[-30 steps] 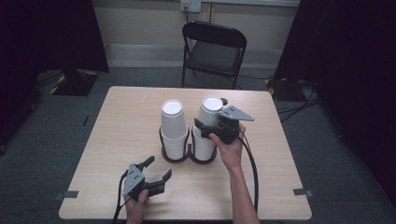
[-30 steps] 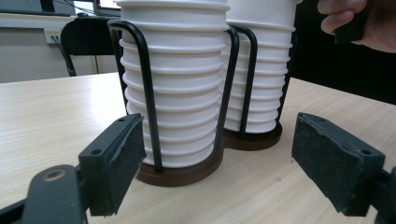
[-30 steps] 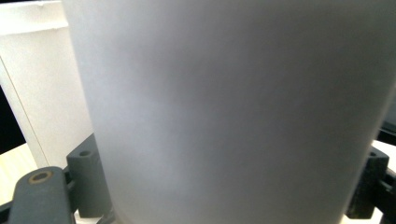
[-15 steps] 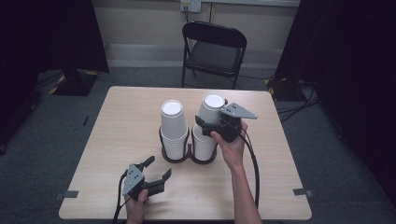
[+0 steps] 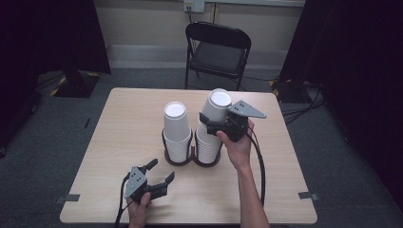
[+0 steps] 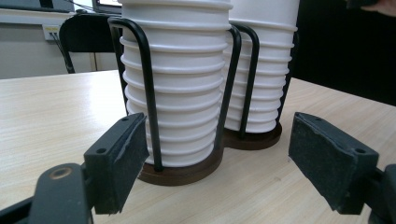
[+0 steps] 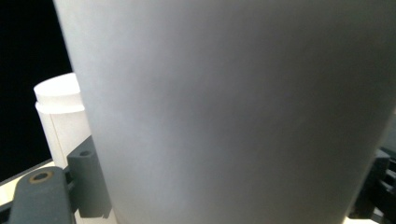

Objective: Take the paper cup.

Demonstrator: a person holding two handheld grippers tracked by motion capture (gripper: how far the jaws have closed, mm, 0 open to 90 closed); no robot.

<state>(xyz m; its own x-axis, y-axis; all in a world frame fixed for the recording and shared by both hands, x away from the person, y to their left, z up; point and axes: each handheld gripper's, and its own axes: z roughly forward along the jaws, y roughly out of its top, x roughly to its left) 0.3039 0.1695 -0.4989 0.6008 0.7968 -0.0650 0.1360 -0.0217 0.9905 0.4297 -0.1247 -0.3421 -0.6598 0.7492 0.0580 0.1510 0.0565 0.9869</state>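
Two stacks of upturned white paper cups stand in a black wire holder (image 5: 180, 159) with a brown base at the table's middle: a left stack (image 5: 177, 128) and a right stack (image 5: 208, 142). My right gripper (image 5: 211, 122) is shut on the top cup (image 5: 216, 105), which hangs tilted just above the right stack. That cup (image 7: 233, 116) looms close in the right gripper view, with the left stack (image 7: 60, 116) behind. My left gripper (image 5: 160, 171) is open near the table's front edge. Its pads (image 6: 123, 158) frame the holder's base (image 6: 187, 172) from a short way off, with nothing between them.
The light wooden table (image 5: 123, 123) has bare room on both sides of the holder. A black folding chair (image 5: 216, 52) stands behind the far edge. Cables trail from both grippers toward the front edge. Dark curtains flank the room.
My right gripper has risen with the top cup and tipped it, so the cup now stands clear of the right stack. The left gripper has stayed put.
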